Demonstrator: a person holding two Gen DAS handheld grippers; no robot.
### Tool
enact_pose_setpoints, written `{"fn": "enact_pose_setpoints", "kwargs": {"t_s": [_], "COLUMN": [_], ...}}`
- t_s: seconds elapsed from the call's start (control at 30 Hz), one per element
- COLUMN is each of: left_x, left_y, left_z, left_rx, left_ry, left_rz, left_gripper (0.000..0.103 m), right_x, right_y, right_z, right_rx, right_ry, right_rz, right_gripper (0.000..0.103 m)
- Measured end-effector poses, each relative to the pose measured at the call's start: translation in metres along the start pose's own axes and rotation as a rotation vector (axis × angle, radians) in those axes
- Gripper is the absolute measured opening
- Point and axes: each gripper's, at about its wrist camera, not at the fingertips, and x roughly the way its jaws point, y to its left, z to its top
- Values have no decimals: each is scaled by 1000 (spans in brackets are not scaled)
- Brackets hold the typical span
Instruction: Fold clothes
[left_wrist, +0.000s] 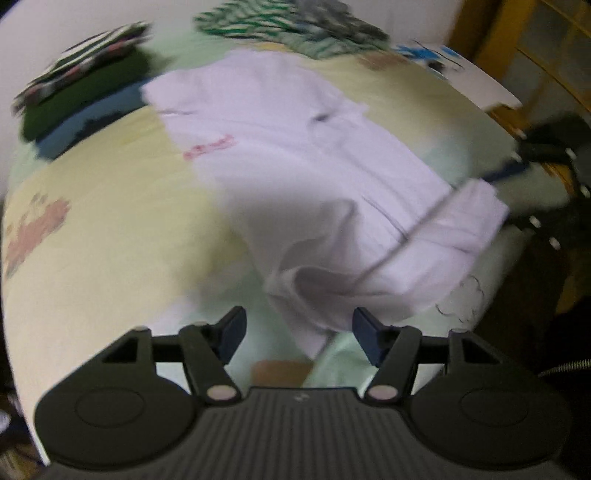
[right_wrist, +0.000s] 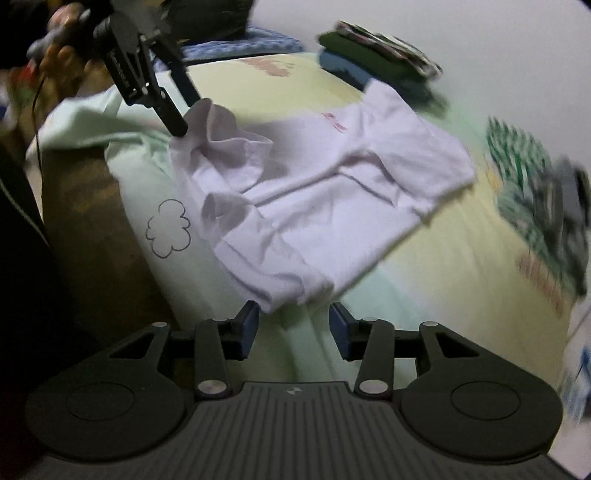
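A white T-shirt (left_wrist: 295, 147) (right_wrist: 332, 166) with a small red print lies spread and partly rumpled on the pale yellow-green bedsheet (left_wrist: 110, 221) (right_wrist: 443, 258). In the left wrist view my left gripper (left_wrist: 299, 330) stands open, and a bunched corner of the shirt lies loose between its blue pads. From the right wrist view that left gripper (right_wrist: 190, 112) sits at the shirt's raised corner. My right gripper (right_wrist: 294, 325) is open just short of the shirt's near hem corner, with nothing pressed between its pads. One of its blue fingers (left_wrist: 508, 170) shows blurred at the shirt's right corner.
A stack of folded clothes (left_wrist: 81, 85) (right_wrist: 376, 51) sits at the far side of the bed. A pile of green-striped and grey garments (left_wrist: 277, 26) (right_wrist: 524, 184) lies beside the shirt. The brown bed edge (right_wrist: 92, 221) drops off nearby. A hand (right_wrist: 62, 48) holds the left gripper.
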Motion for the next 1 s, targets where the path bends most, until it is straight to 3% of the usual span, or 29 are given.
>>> {"fn": "enact_pose_setpoints", "kwargs": {"t_s": [0.1,0.13,0.17,0.2,0.27,0.33,0.5,0.53,0.63,0.7,0.77,0.9,1.0], "left_x": [10,14,18,22,30,38,50,46,25,9,-3,-15,-2], "left_y": [6,10,15,22,35,45,65,64,60,57,55,53,41], "left_z": [10,15,21,27,40,49,64,62,45,31,17,-3,-4], "left_rx": [-38,-63,-93,-127,-194,-239,-315,-306,-270,-242,-228,-255,-239], "left_ry": [-13,-19,-24,-28,-45,-54,-66,-72,-98,-112,-107,-107,-93], "left_rz": [-4,2,-3,-15,-22,-1,22,15,7,-1,-6,-35,-73], "left_gripper": [68,63,50,44,28,19,19,22,66,69,72,78,78], "right_x": [5,6,6,7,10,14,40,46,53,45,33,15,12], "right_y": [-8,-16,-25,-34,-54,-72,-95,-95,-97,-97,-96,-97,-92], "right_z": [9,13,17,20,22,23,13,9,-1,-5,-7,-11,-8], "right_rx": [9,54,119,185,321,432,653,686,765,773,760,707,625], "right_ry": [-24,-43,-51,-58,-78,-95,-55,-35,-18,-50,-87,-118,-115], "right_rz": [28,55,79,103,130,137,123,125,140,148,153,172,198], "right_gripper": [43,32,23,10,9,8,8,8,18,25,49,53,56]}}
